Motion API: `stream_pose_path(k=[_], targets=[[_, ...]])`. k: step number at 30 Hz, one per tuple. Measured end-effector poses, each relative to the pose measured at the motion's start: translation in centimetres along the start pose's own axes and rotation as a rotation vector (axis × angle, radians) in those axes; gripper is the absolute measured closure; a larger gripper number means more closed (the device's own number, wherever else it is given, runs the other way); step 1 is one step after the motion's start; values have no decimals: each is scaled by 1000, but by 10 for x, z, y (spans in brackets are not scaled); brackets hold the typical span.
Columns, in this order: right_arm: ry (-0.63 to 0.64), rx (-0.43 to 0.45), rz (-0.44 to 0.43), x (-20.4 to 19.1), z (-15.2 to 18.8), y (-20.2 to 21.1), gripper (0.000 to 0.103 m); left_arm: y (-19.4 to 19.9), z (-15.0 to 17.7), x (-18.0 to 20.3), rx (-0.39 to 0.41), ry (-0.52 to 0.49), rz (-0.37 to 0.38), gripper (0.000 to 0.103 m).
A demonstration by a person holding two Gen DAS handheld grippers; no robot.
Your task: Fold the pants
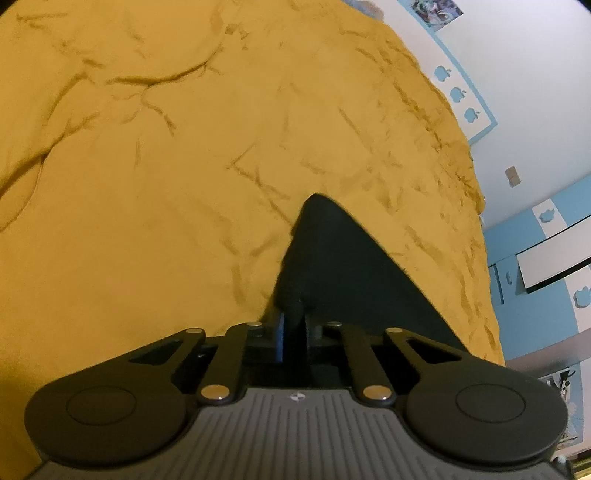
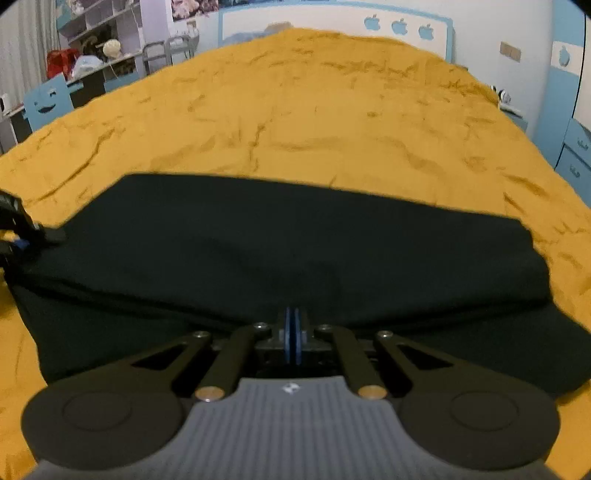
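Black fabric pants (image 2: 280, 251) lie flat on mustard-yellow bed cover (image 2: 332, 122). Left gripper (image 1: 293, 317) pinches a pants corner; right gripper (image 2: 292, 332) closed, empty. Best: grab opposite corner, lift evenly, align edges.

Mustard bedspread (image 2: 314, 110), white wall (image 2: 498, 22), cluttered shelves (image 2: 107, 22).

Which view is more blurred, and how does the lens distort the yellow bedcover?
Right wrist view: motion blur smears the edges of the black pants, and the fisheye bows the yellow bedcover into a dome. Left wrist view: sharper, creases crisp, yet the bedcover edge curves strongly at right; dim, warm light in both.
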State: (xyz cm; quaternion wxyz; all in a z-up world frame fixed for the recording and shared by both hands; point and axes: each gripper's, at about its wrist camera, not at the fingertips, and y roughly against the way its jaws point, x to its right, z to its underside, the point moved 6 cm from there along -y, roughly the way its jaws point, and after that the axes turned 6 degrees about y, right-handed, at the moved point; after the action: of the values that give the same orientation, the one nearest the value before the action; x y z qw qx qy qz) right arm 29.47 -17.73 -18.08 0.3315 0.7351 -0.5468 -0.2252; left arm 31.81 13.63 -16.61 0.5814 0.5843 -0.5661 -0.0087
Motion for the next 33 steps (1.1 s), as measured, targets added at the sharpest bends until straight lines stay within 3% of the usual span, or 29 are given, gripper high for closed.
stream_pose_path(k=[5,9,15,20,25,29,33], targets=[[-76,17,-52,14,-8,9,103,16,-2,34,58,-51,3,95],[-144,61,-65,36,-17,30,102,32,1,86,108,-152,1,95],[-307,80,-142,74,-22,58,102,29,40,168,102,-338,14,95],[-339,94,-152,92,-12,77,102,-5,92,206,8,-470,-2,95],[-361,81,-188,95,5,83,102,-46,132,209,-116,-521,-38,95],[-384,67,-224,92,14,81,102,-66,148,195,-216,-497,-66,91],[-381,64,-236,87,13,79,102,-74,148,183,-362,-400,7,79]])
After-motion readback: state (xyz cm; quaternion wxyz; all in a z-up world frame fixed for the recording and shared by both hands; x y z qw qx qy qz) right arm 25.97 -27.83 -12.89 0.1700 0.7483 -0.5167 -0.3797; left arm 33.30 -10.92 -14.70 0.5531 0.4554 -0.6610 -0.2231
